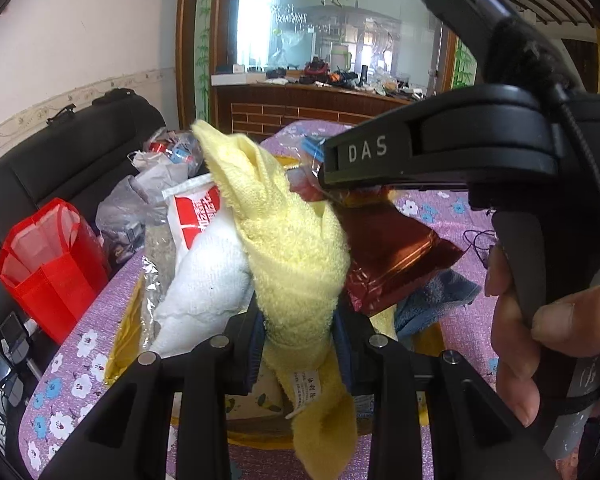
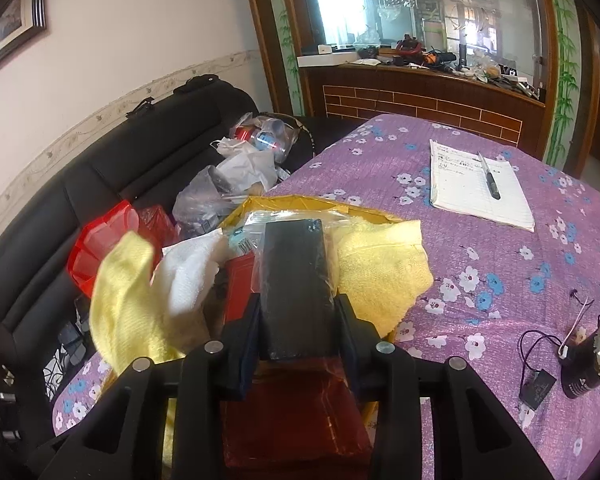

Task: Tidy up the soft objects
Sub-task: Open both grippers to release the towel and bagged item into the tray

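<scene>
My left gripper (image 1: 298,336) is shut on a yellow towel (image 1: 288,240) and holds it up over a yellow box (image 1: 118,356) on the purple table. A white towel (image 1: 212,280) and a blue cloth (image 1: 436,300) lie in the box. My right gripper (image 2: 298,316) is shut on a black packet in clear wrap (image 2: 294,288); it shows in the left wrist view (image 1: 340,190) over a red foil packet (image 1: 392,256). In the right wrist view the lifted yellow towel (image 2: 128,300) hangs at left, a second yellow towel (image 2: 384,264) lies at right, and the red packet (image 2: 292,412) sits below.
A red bag (image 1: 48,264) and plastic bags (image 2: 236,176) sit on the black sofa (image 2: 100,168) to the left. A notebook with a pen (image 2: 480,184) lies on the purple flowered tablecloth (image 2: 480,300). A small black motor with wires (image 2: 584,364) stands at right.
</scene>
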`<state>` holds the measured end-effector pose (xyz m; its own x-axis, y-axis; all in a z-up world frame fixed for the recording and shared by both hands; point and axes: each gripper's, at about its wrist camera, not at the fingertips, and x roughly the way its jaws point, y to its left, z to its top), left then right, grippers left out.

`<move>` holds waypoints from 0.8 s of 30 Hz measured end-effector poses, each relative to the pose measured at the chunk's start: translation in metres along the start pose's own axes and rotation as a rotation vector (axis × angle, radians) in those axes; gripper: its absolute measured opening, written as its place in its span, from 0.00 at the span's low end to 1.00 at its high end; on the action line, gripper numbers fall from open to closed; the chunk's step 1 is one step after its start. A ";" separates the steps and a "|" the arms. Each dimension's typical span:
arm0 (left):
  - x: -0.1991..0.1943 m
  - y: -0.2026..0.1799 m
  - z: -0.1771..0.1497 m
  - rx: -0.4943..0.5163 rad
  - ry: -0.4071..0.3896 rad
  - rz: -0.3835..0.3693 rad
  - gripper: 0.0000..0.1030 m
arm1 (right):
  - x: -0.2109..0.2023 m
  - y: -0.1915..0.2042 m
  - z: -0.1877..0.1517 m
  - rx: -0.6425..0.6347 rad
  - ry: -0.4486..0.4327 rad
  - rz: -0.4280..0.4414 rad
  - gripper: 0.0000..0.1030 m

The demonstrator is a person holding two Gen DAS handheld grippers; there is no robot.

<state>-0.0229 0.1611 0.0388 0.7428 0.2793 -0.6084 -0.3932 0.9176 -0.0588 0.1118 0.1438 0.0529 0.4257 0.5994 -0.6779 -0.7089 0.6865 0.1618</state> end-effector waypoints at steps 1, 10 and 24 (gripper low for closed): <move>0.001 0.000 0.000 -0.001 0.002 -0.001 0.29 | 0.002 -0.002 0.000 0.011 0.008 0.006 0.41; 0.002 -0.008 0.000 0.044 -0.010 0.007 0.56 | -0.016 -0.004 -0.004 0.014 -0.025 0.033 0.54; -0.026 -0.016 0.006 0.070 -0.077 0.065 0.79 | -0.065 -0.013 -0.012 0.033 -0.100 0.057 0.61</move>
<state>-0.0324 0.1410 0.0599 0.7577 0.3572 -0.5462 -0.4048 0.9137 0.0359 0.0867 0.0913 0.0858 0.4405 0.6745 -0.5924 -0.7154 0.6624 0.2223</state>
